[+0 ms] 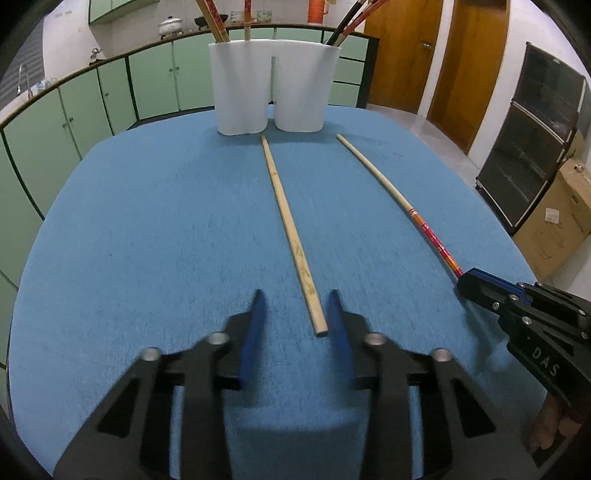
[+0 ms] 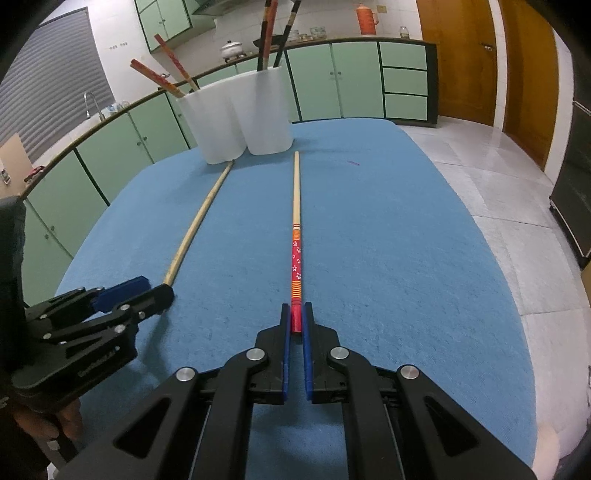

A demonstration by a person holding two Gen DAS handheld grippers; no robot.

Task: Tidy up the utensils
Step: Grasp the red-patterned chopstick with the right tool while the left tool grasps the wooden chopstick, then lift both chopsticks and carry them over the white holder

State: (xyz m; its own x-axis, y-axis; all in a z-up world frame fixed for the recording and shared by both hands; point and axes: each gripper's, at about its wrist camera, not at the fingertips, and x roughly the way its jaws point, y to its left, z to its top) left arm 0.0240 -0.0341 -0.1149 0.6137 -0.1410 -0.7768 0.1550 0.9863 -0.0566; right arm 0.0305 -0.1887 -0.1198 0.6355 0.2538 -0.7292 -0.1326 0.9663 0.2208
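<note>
The left gripper (image 1: 295, 310) sits low over the blue table mat (image 1: 147, 221), its blue-padded fingers spread wide apart. The near end of the plain wooden chopstick (image 1: 291, 236) lies between them, closer to the finger at 3 o'clock, and touches neither pad. From there the stick runs toward 12 o'clock, its far tip just short of the white two-compartment holder (image 1: 273, 85).

The right gripper (image 2: 296, 314) has its fingers drawn in tight on the red end of the red-patterned chopstick (image 2: 296, 236), which lies flat on the mat and points straight to 12 o'clock, its pale tip close to the holder's base (image 2: 266, 122). In the left wrist view this gripper appears at 4 o'clock, at the stick's red end.

The holder stands upright at the mat's far edge. Red-tipped chopsticks (image 2: 162, 70) lean out of one compartment, dark ones (image 2: 269, 33) out of the other.
</note>
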